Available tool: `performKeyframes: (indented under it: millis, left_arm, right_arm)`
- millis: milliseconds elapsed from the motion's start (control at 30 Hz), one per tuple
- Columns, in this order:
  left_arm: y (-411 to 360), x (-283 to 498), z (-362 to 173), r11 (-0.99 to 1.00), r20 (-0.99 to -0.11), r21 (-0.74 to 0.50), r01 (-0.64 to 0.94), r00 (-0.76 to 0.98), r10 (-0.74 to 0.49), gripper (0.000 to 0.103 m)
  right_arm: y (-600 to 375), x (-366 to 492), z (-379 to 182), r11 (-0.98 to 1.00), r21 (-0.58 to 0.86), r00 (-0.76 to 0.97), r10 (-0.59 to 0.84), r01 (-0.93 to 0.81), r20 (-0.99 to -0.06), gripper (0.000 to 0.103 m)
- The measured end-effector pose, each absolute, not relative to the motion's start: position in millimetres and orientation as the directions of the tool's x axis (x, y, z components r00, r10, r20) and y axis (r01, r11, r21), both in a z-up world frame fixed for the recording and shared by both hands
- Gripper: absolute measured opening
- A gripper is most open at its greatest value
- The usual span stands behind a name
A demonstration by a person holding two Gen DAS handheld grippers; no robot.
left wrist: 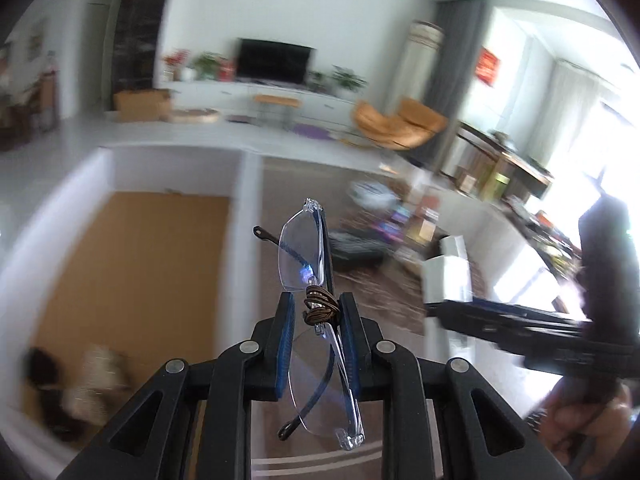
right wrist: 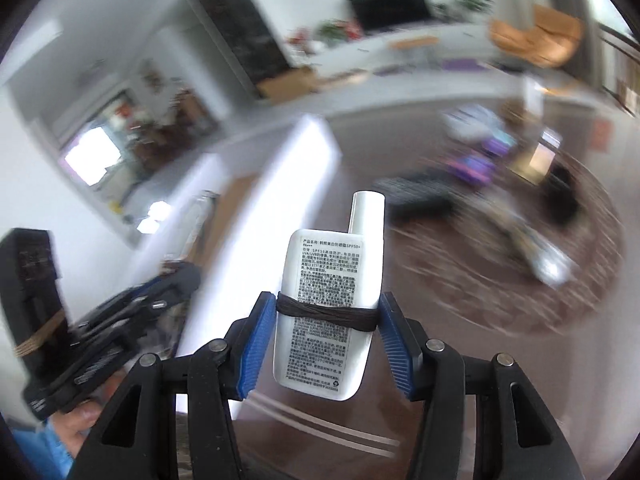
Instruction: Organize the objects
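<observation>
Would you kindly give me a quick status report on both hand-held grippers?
Left hand-held gripper shut on glasses. Right hand-held gripper shut on white bottle. Both held aloft; nothing blocking.

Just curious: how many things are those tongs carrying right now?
2. Folded glasses in the left tongs; a white bottle in the right tongs. Nothing else seems held.

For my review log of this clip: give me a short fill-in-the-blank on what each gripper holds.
1. The left gripper is shut on a pair of ____.
2. The right gripper is shut on a white ____ with its cap pointing away from the camera.
3. The hair tie around the sunscreen bottle is ____ in colour.

Missing words: glasses; bottle; black
</observation>
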State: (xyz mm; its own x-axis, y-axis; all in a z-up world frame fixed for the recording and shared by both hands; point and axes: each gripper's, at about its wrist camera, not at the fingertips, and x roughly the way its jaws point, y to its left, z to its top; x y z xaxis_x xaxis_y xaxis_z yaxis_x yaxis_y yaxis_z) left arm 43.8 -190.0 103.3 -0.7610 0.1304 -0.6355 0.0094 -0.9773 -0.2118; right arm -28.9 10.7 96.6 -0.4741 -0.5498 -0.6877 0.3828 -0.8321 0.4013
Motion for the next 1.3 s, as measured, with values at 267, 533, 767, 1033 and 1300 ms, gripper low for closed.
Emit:
performKeyframes:
  millis: [267,533,767,1033,1300]
  left_arm:
    - [-311,50,75,-0.948,-0.734,-0.073,0.310,-0.661,-0.160,0.022]
    - [-360,26,22,-0.915,-0.879,-0.008,0.403,-0.440,-0.186,0.027]
    - [-340,30,36,-0.886,-0.820,0.093,0.455,-0.469,-0.327,0.094]
    - [-309,35,65,-0.910,-0.721,0.015,0.414,-0.627,-0.297,0.094]
    - [-197,30,95,-0.988,-0.646,-0.097,0.120,-0.762,-0.029,0.094]
  right_arm:
    - [-133,-21,109,-0.679,0.411,-0.284,-0.670,0.609,-0.686,0.053]
    - [-204,-19,58,-0.700,0.308,-0.221,-0.556,0.644,-0.801,0.073]
    - [-157,-22,79,-0.742,0.281,-0.377,-0.582,0.608,-0.720,0.091]
    - [-29,-33,53,-0.898,0.226,-0.598,-0.423,0.379,-0.681,0.100]
    - [87,-20,-16,-0.989,0.013,-0.665,-0.111,0.151,-0.738,0.100]
